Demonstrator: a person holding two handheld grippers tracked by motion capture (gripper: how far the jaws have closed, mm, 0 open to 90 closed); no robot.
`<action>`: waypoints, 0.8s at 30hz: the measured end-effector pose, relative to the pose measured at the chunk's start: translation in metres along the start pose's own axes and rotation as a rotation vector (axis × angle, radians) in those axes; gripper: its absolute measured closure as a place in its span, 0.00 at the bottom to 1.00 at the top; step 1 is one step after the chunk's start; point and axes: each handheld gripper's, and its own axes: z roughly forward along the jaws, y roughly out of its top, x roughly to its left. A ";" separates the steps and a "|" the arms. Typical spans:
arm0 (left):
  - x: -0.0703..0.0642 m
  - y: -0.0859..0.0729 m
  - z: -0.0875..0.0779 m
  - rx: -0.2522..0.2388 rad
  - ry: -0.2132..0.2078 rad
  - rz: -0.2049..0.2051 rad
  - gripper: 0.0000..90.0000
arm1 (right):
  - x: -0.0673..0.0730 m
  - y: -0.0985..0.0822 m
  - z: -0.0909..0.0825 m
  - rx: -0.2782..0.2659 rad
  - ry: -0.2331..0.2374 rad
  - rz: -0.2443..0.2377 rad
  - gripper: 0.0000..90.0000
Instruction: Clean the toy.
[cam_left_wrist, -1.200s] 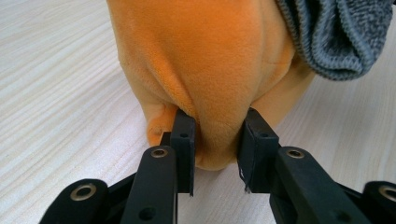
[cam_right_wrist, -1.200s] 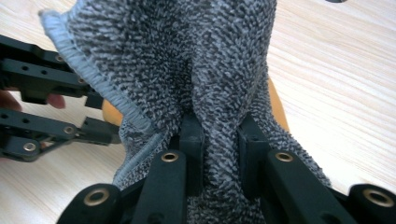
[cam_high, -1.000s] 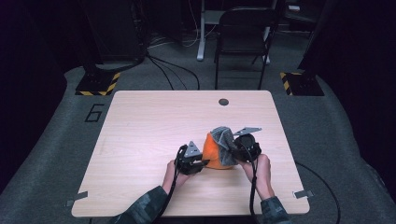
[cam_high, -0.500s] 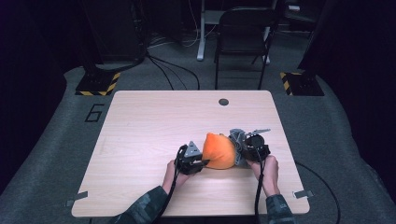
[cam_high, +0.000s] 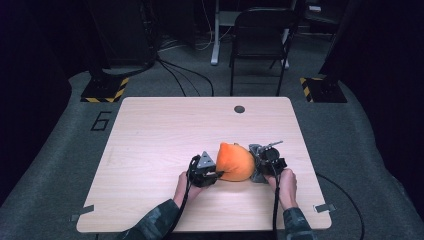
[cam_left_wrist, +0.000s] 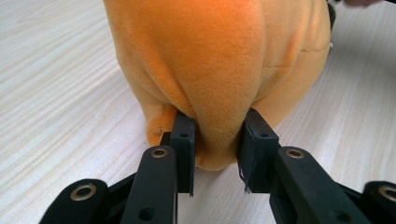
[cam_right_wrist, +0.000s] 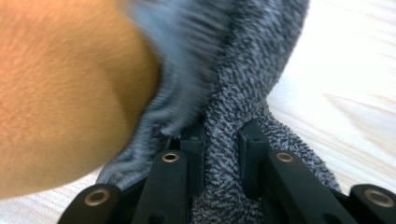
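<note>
Now left claw (cam_left_wrist: 215, 154) pinches orange fleece (cam_left_wrist: 219, 60); right claw (cam_right_wrist: 222, 158) clamps grey knit (cam_right_wrist: 243, 93).

Left gripper (cam_left_wrist: 218, 154) jaws pinch fold of orange fleece (cam_left_wrist: 215, 60); fleece rests on pale wooden table (cam_left_wrist: 56, 93).

The high view looks forward and down over the whole desk (cam_high: 150, 150) from the near edge. Both gripper views sit low, very close, sharing the orange fleece (cam_left_wrist: 210, 70).
</note>
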 end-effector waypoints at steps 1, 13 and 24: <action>0.000 0.000 0.000 0.001 0.000 0.001 0.78 | 0.000 0.000 0.000 0.000 0.000 0.000 0.85; 0.001 0.000 0.000 0.000 -0.003 -0.013 0.78 | 0.020 0.019 -0.096 -0.315 0.108 -0.039 0.85; 0.003 0.000 0.000 -0.006 -0.002 -0.010 0.70 | 0.042 0.018 -0.055 -0.226 0.114 -0.090 0.86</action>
